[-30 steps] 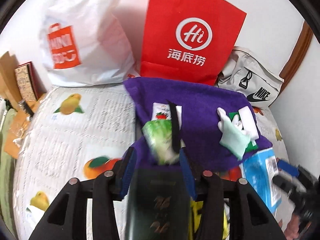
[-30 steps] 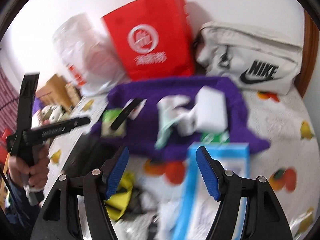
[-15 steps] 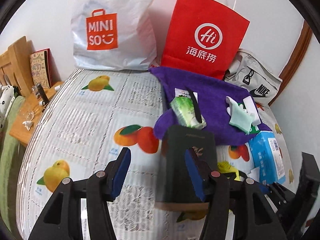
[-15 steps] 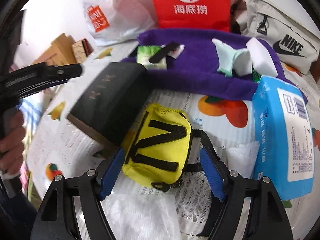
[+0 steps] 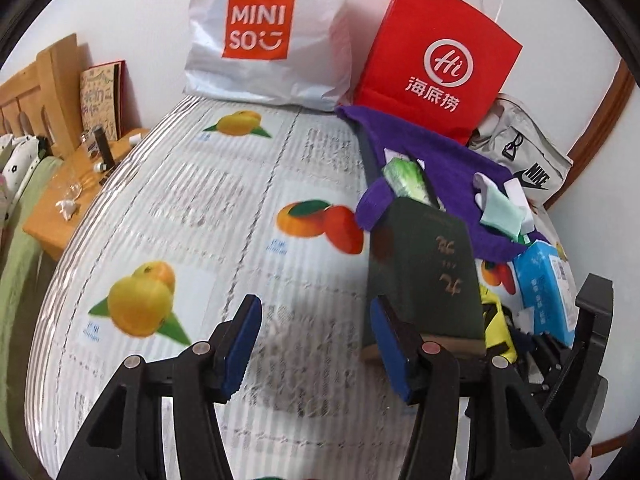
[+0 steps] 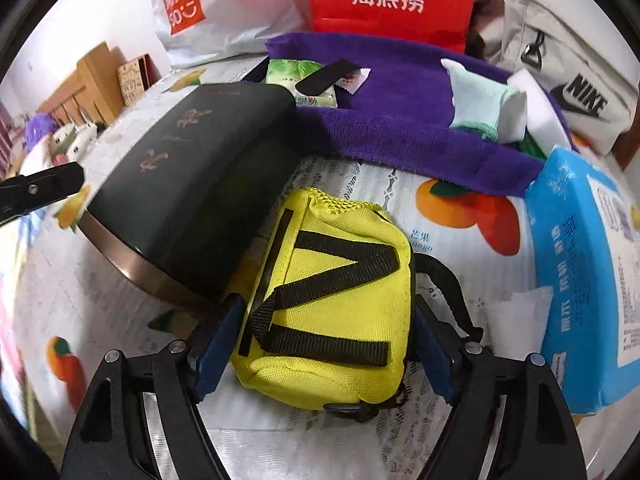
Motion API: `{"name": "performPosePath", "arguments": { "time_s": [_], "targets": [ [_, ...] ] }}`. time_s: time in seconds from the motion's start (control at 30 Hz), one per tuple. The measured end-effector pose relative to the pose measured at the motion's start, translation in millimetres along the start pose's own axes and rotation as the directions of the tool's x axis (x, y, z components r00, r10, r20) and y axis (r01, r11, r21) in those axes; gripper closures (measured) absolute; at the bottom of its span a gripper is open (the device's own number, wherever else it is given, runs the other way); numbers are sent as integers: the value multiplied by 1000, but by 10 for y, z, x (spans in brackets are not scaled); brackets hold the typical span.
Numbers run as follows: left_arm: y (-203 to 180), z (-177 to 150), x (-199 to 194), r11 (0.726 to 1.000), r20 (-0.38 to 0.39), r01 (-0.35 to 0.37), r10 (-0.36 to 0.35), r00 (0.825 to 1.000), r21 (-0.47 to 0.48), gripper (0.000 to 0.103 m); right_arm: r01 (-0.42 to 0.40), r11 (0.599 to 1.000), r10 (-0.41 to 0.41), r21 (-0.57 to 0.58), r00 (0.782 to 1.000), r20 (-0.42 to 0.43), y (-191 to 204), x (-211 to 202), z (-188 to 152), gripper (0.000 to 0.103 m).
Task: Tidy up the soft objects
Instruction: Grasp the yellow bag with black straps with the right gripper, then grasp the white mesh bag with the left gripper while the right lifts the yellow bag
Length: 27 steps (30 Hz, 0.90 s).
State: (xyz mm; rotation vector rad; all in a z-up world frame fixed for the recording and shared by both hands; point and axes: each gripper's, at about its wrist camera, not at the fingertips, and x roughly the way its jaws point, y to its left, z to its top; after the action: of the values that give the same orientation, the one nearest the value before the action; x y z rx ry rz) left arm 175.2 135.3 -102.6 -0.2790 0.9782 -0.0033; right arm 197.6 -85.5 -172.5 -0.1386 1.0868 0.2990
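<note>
A yellow pouch [image 6: 332, 304] with black straps lies on the fruit-print cover, leaning under a dark flat box [image 6: 188, 196]. My right gripper [image 6: 324, 348] straddles the pouch. Its jaws are opening, with a blue pad close on each side of the pouch. My left gripper [image 5: 316, 348] hangs open over bare cover with nothing between its fingers. The dark box [image 5: 424, 272] lies just to its right. Behind, a purple towel [image 6: 400, 120] carries a mint glove [image 6: 476, 100], a green packet [image 6: 296, 76] and a white block [image 6: 536, 104].
A blue tissue pack [image 6: 580, 280] lies right of the pouch. A red paper bag [image 5: 436, 56], a white Miniso bag [image 5: 272, 40] and a grey Nike bag [image 6: 560, 72] line the back wall. A wooden side table [image 5: 60, 208] stands at the left edge.
My left gripper let go of the dark box and slid left; the box now rests on the cover. My right gripper came down around the yellow pouch and widened.
</note>
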Motion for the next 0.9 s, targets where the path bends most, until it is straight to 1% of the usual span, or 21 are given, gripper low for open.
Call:
{"name": "performPosePath", "arguments": {
  "time_s": [0.07, 0.13, 0.2, 0.3, 0.4, 0.47, 0.67, 0.77, 0.83, 0.9],
  "targets": [
    [27, -42, -25, 1000, -1, 0, 0, 1000, -1, 49, -9, 1000, 9, 10, 1000, 19, -26, -27, -24, 26],
    [30, -98, -67, 1000, 4, 2, -2, 1000, 4, 49, -30, 999, 29, 23, 999, 26, -71, -93, -35, 36],
    [15, -138, -89, 1000, 3, 4, -4, 1000, 16, 49, -53, 998, 52, 29, 998, 41, -91, -198, -41, 38],
    [-44, -234, -117, 999, -5, 12, -12, 1000, 35, 49, -71, 997, 68, 27, 994, 87, -92, -415, -92, 38],
    [-145, -358, -134, 997, -20, 33, -32, 999, 70, 49, -77, 996, 73, 34, 991, 117, -104, -604, -170, 38],
    [-226, -452, -145, 995, -24, 42, -40, 999, 94, 49, -91, 996, 86, 26, 985, 148, -126, -777, -258, 38],
    [-465, -718, -132, 986, -66, 89, -81, 995, 144, 49, -77, 997, 73, 13, 973, 219, -248, -1218, -585, 38],
    [-651, -826, -132, 975, -78, 131, -119, 990, 180, 49, -72, 997, 64, 23, 969, 238, -373, -1373, -801, 38],
    [-802, -874, -105, 963, -91, 159, -143, 986, 216, 45, -67, 997, 56, 38, 968, 244, -485, -1444, -954, 38],
    [-967, -924, -72, 953, -93, 160, -140, 986, 259, 44, -58, 996, 41, 64, 970, 240, -614, -1484, -1094, 38]
  ]
}}
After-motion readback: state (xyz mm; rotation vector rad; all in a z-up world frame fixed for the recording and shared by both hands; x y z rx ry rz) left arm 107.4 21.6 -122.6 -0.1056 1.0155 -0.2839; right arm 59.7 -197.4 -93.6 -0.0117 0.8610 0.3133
